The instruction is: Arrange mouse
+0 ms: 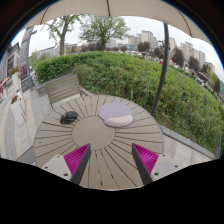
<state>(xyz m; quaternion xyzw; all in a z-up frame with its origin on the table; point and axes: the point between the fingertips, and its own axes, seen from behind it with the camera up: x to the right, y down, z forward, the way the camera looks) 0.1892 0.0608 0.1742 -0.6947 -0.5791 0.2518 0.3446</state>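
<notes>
A small black mouse (pixel 68 117) lies on the left part of a round slatted wooden table (pixel 95 140). A pale lilac mouse pad (pixel 116 115) lies to its right, on the far middle of the table. My gripper (pixel 111 160) hangs over the near side of the table, well short of both. Its fingers, with magenta pads (pixel 76 157), stand wide apart with only bare slats between them.
A wooden chair (pixel 63 90) stands behind the table at the left. A green hedge (pixel 150 80) runs behind and to the right. A dark parasol pole (pixel 162 65) rises at the right. Paved ground (pixel 20 135) lies at the left.
</notes>
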